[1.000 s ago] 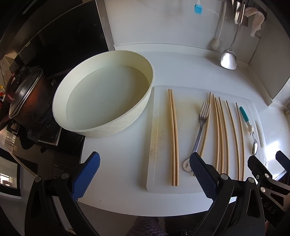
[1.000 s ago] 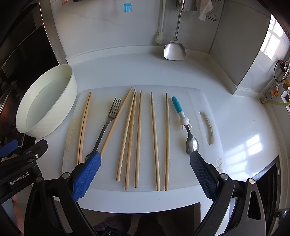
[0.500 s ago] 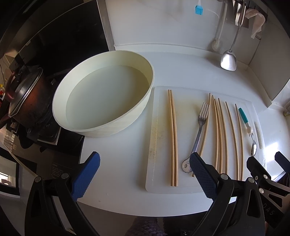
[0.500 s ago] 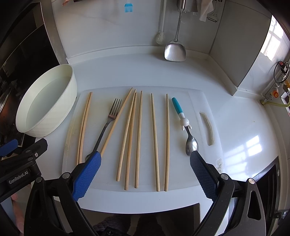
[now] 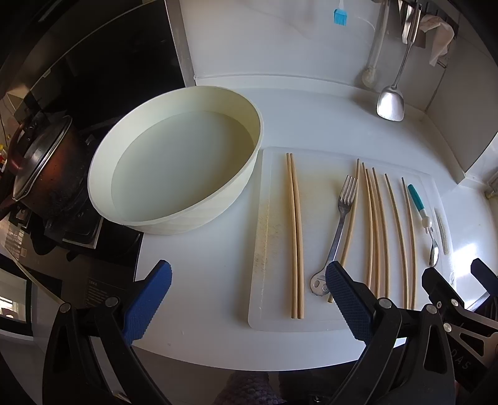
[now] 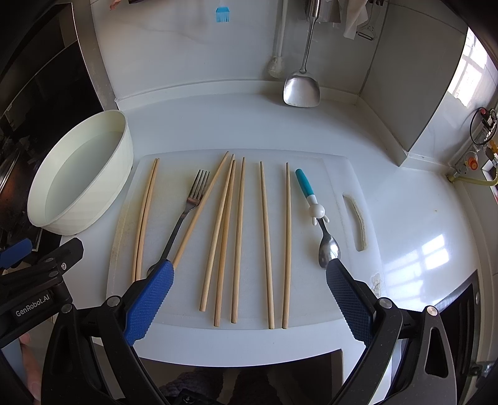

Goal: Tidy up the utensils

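A white cutting board [image 6: 339, 174] [image 5: 274, 174] lies on the counter. On it lie several wooden chopsticks [image 6: 238, 236] [image 5: 295, 233], a metal fork [image 6: 186, 212] [image 5: 340, 224] and a spoon with a teal handle [image 6: 314, 212] [image 5: 421, 215]. A cream round basin [image 5: 174, 162] [image 6: 81, 174] stands left of the board. My left gripper [image 5: 249, 280] is open and empty above the counter's front edge, left of the fork. My right gripper [image 6: 249, 280] is open and empty above the board's near edge, over the chopstick ends.
A dark pot with a lid [image 5: 40, 165] sits on the stove at far left. A metal spatula [image 6: 302, 84] [image 5: 390, 102] hangs at the back wall with a blue brush [image 6: 222, 14]. Walls close the counter's back and right side.
Both grippers have drifted very slightly. Nothing on the board has moved.
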### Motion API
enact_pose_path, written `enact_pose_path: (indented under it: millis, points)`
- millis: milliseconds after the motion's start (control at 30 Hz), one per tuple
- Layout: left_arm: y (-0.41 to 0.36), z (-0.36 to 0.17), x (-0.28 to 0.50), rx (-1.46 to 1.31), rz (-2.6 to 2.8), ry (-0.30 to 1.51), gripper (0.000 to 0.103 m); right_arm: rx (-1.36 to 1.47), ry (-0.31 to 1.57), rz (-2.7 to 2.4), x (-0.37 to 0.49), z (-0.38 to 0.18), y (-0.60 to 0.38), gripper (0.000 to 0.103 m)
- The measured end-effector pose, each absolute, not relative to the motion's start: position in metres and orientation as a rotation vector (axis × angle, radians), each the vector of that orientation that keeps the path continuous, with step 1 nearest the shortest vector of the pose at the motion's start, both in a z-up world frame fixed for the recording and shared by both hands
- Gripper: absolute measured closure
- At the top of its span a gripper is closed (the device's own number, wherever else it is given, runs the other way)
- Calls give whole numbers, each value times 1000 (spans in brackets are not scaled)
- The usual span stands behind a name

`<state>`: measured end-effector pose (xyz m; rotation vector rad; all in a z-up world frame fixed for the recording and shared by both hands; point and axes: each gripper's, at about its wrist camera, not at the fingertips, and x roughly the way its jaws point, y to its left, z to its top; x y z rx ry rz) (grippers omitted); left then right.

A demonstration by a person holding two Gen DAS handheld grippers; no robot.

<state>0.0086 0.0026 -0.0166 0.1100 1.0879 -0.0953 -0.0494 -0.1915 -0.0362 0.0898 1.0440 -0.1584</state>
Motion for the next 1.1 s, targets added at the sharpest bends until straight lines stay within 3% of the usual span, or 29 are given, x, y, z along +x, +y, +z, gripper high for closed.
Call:
enact_pose_path:
  millis: [1100]
  points:
    - [6,-14,9,103,-99,1082,6,90,1036,-159,-49,-33,-193,9]
